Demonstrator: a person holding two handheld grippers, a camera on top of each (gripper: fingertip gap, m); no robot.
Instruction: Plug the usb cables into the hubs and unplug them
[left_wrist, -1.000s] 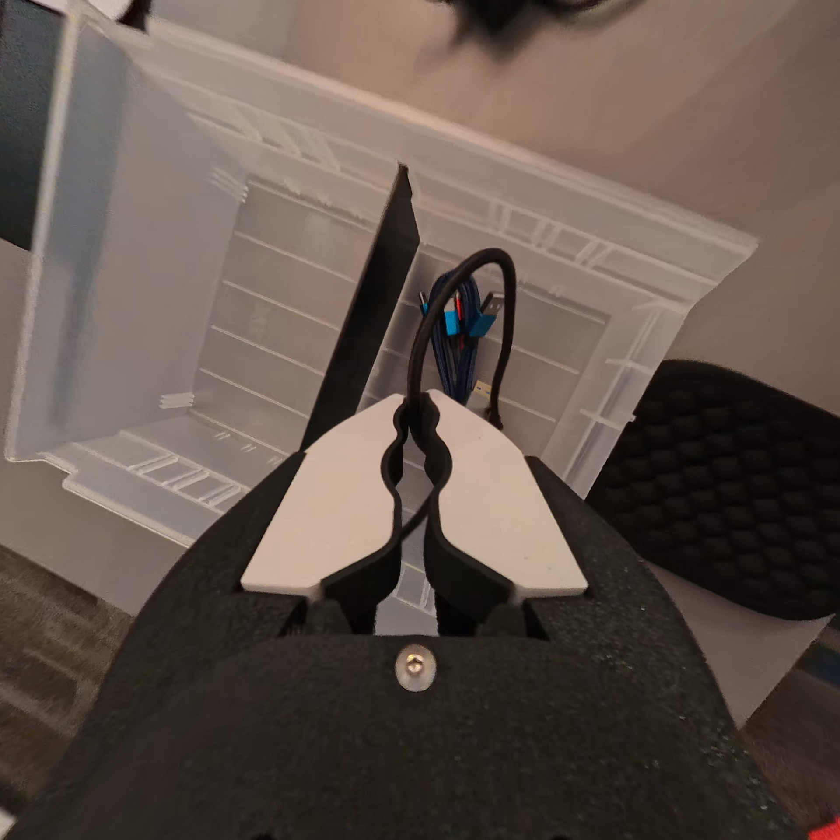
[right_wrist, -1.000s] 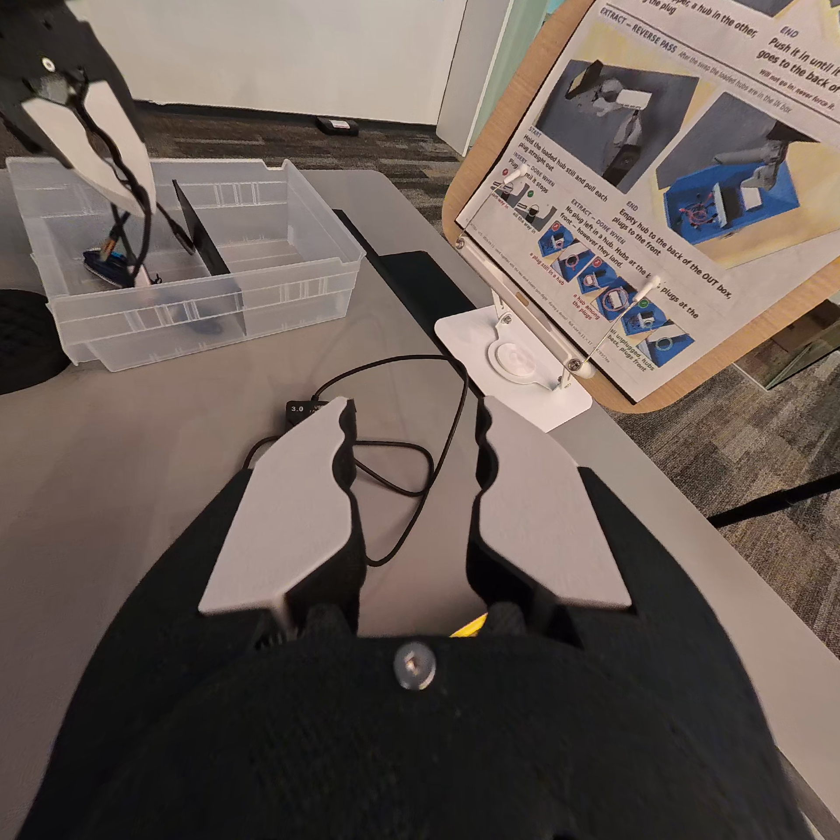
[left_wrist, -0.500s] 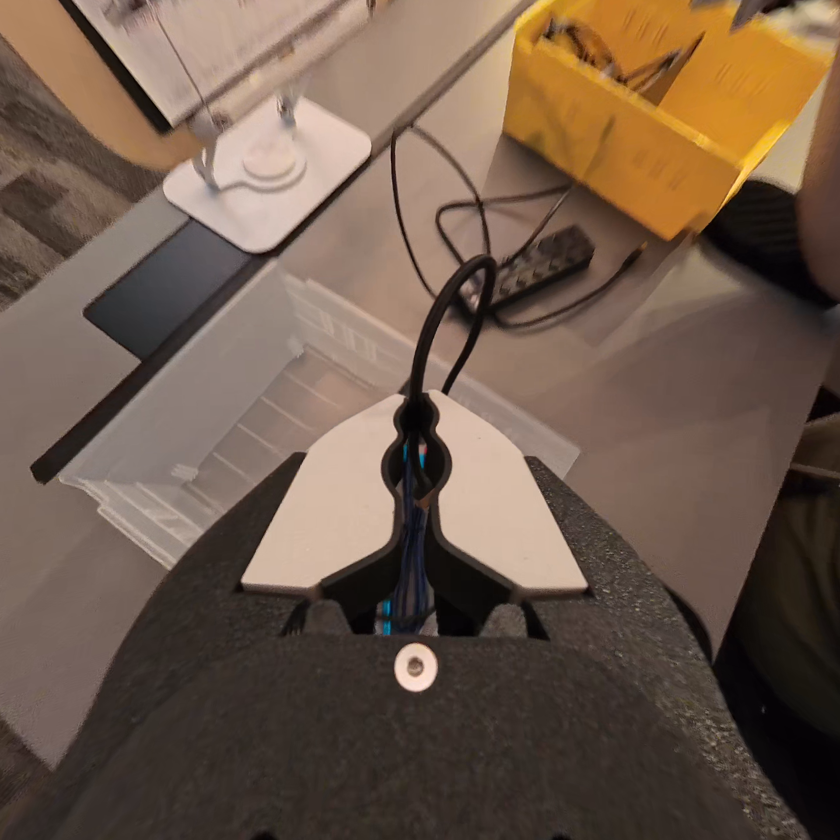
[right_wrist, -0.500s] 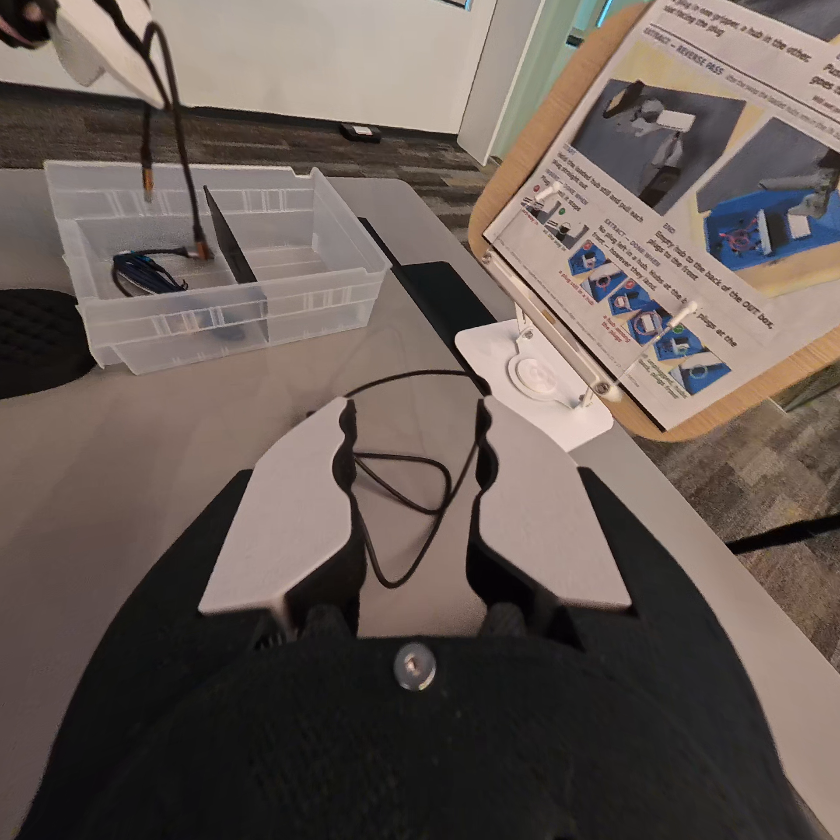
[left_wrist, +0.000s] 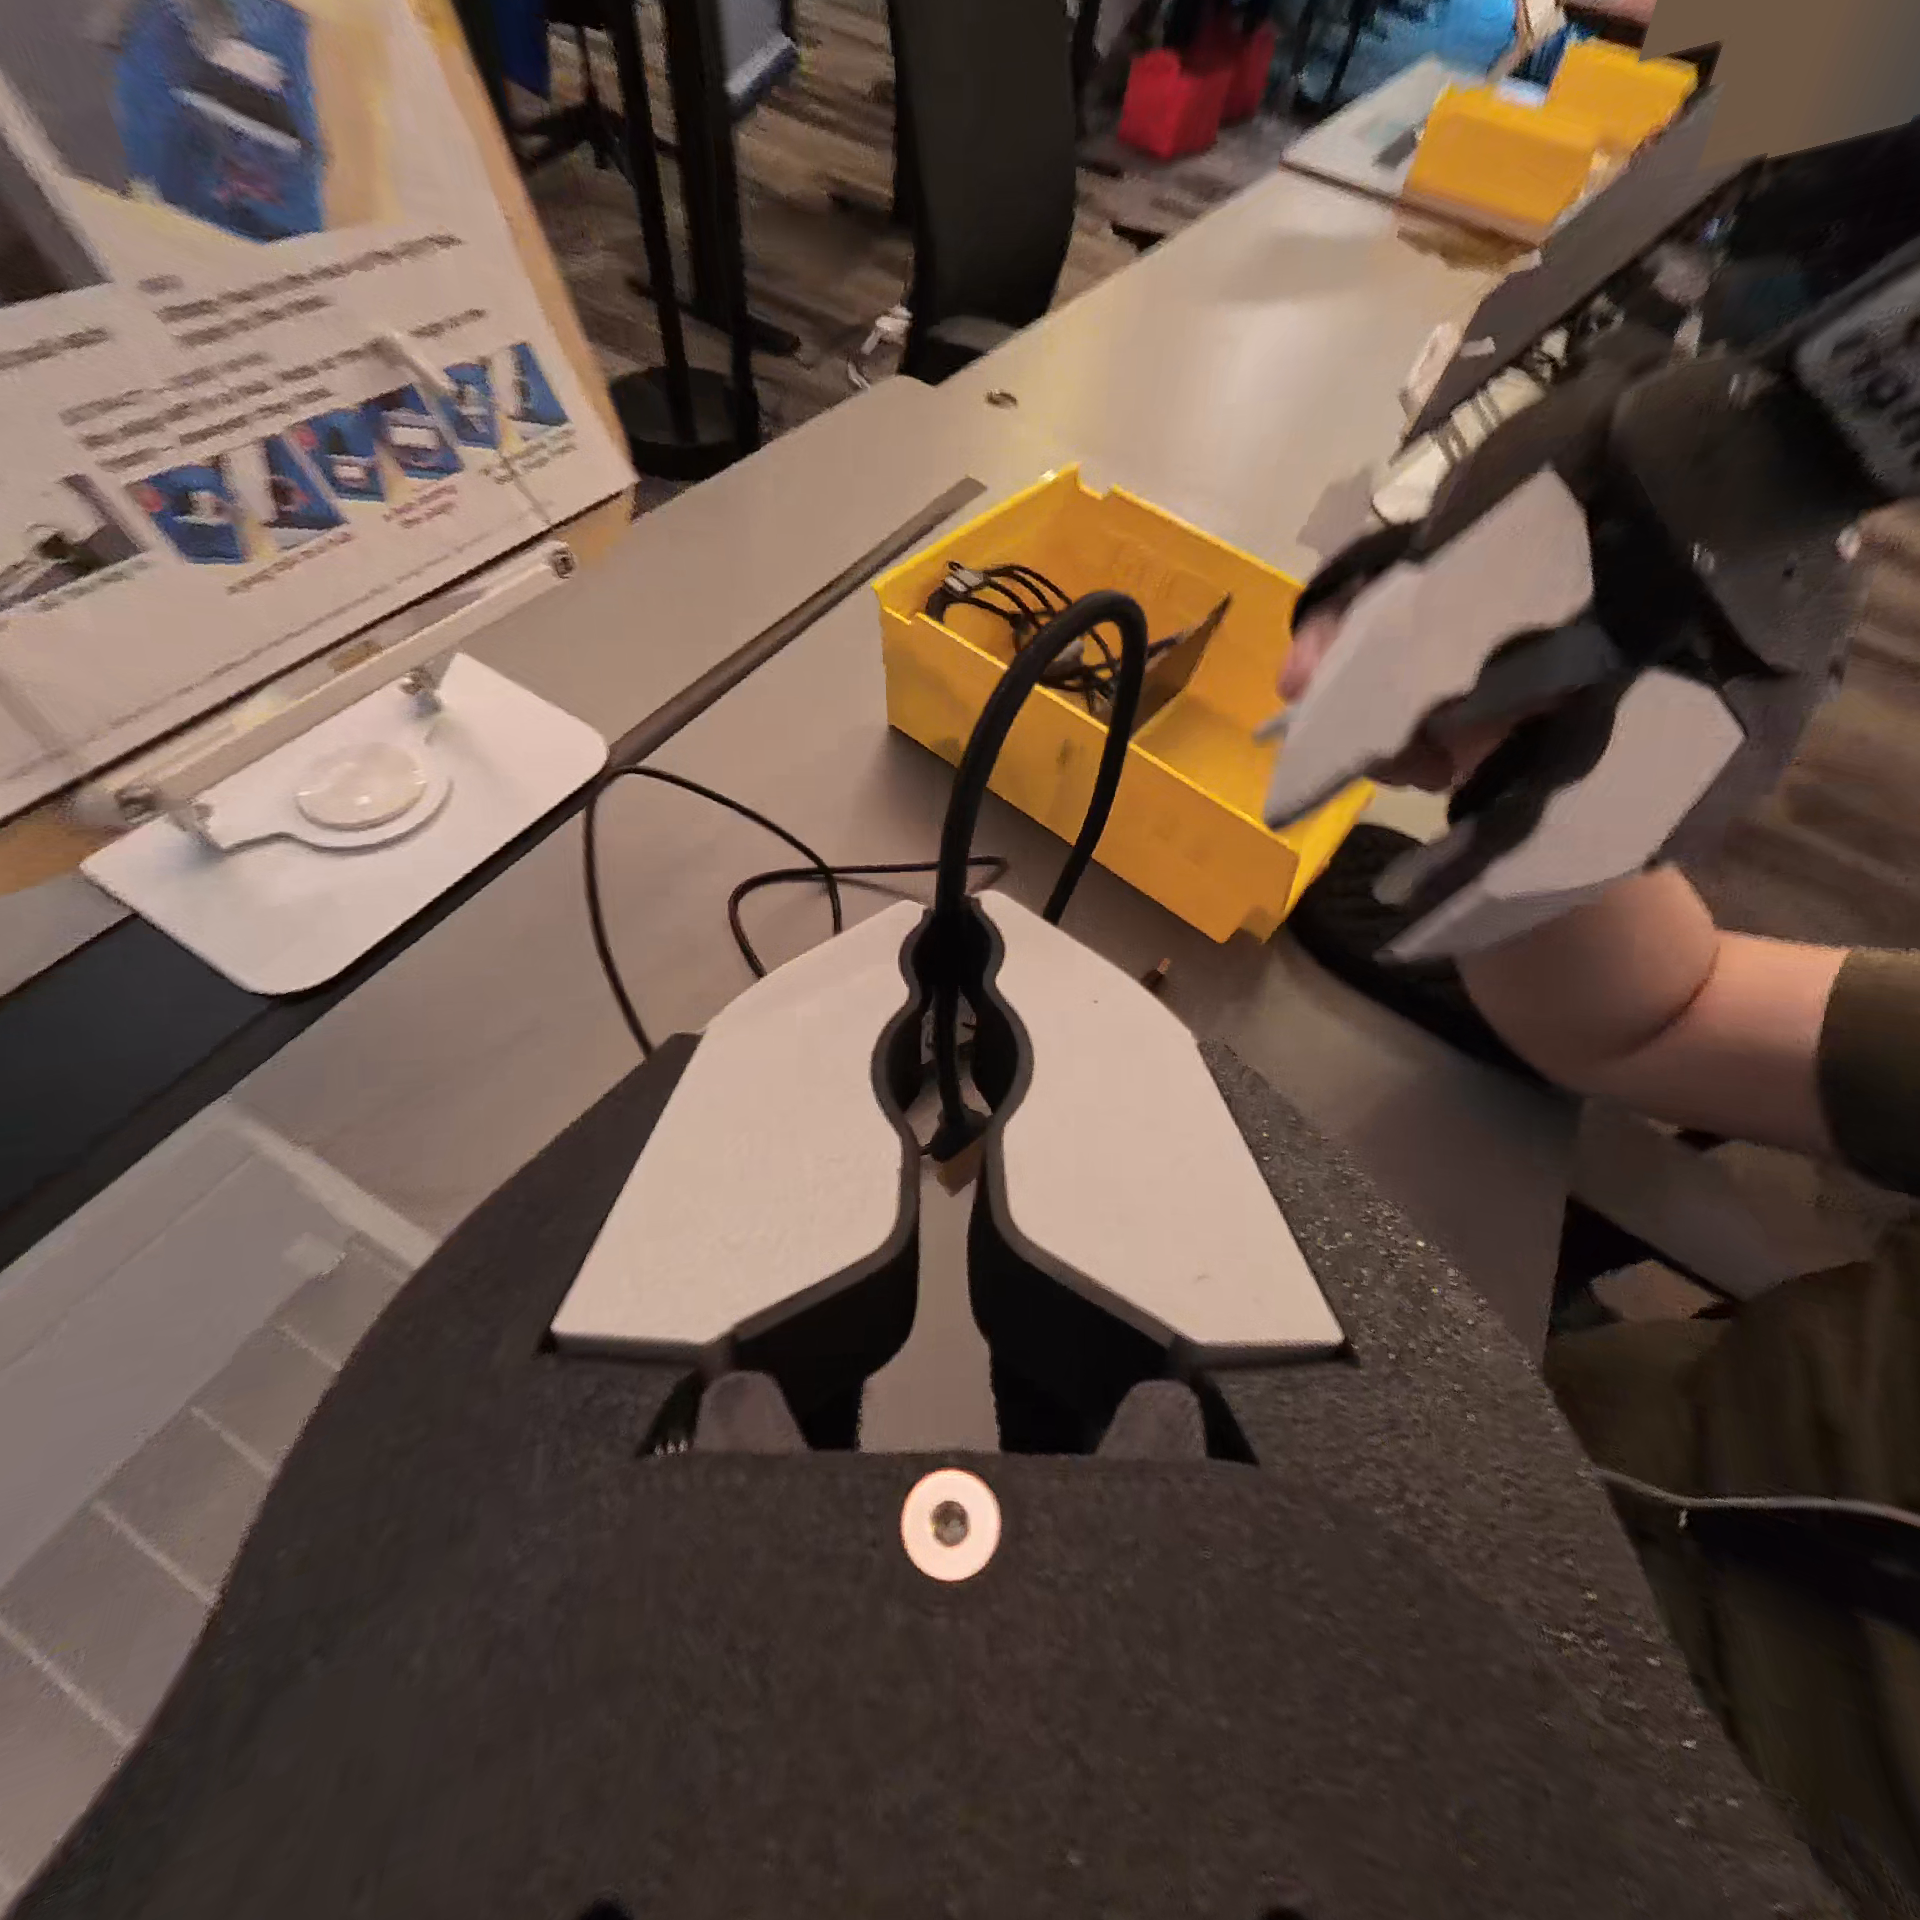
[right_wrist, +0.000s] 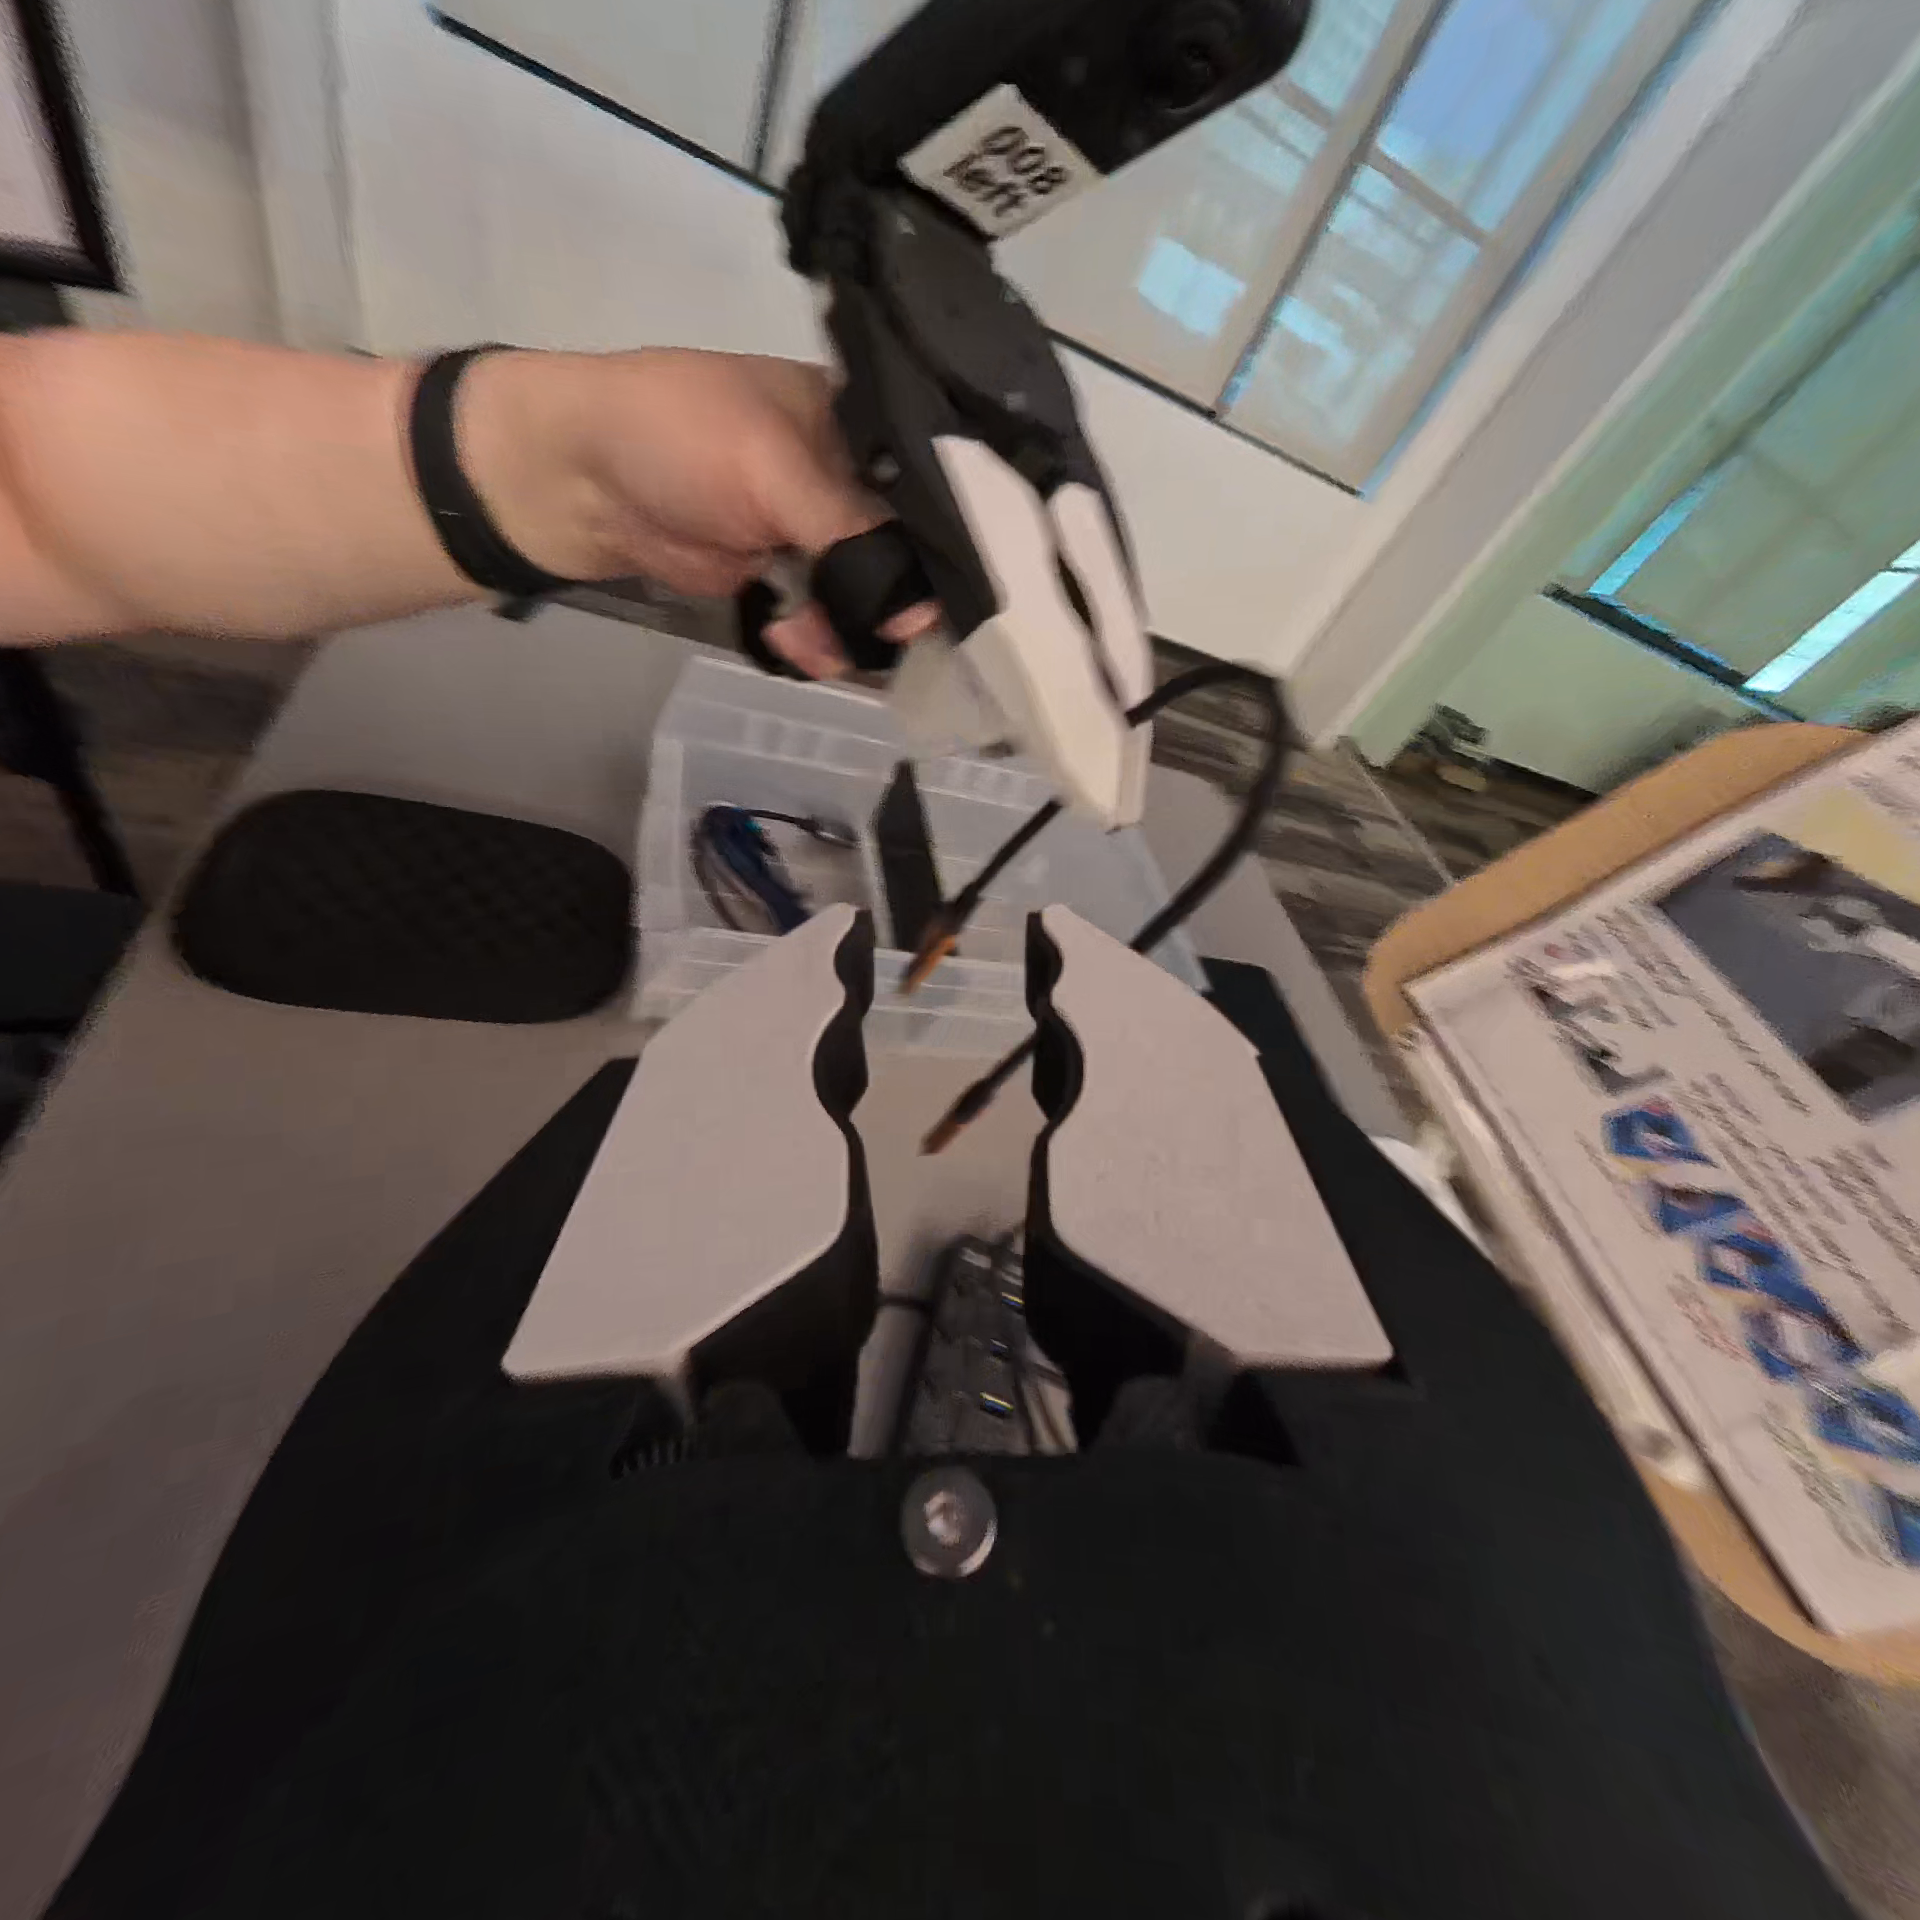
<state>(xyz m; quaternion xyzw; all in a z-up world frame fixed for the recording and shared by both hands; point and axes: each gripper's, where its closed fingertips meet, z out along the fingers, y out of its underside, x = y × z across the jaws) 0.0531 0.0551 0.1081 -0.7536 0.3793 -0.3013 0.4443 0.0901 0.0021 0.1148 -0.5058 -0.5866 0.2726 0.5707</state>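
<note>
My left gripper (left_wrist: 951, 925) is shut on the middle of a short black USB cable (left_wrist: 1112, 611), which loops up past the fingertips. In the right wrist view the left gripper (right_wrist: 1117, 779) is held in the air with the cable (right_wrist: 1273, 738) hanging from it. Both plug ends dangle, one (right_wrist: 951, 1127) between my right fingers. My right gripper (right_wrist: 945, 925) is open and empty. It also shows at the right of the left wrist view (left_wrist: 1340, 873). A black USB hub (right_wrist: 977, 1340) lies on the table below the right fingers.
A clear bin (right_wrist: 727, 748) with a blue cable (right_wrist: 738, 862) stands behind, a black pad (right_wrist: 405, 904) to its left. A yellow bin (left_wrist: 1174, 831) holds more cables. An instruction board on a white stand (left_wrist: 343, 810) is close by. A thin black cord (left_wrist: 623, 831) lies on the table. The tips of one gripper are about 7 centimetres away from the tips of the other. Both grippers' tips are roughly 25 centimetres from the black USB hub (right_wrist: 977, 1340).
My left gripper has lifted the black cable out of the clear bin and swung it over the table toward the right gripper. The right gripper has tilted up, still open.
</note>
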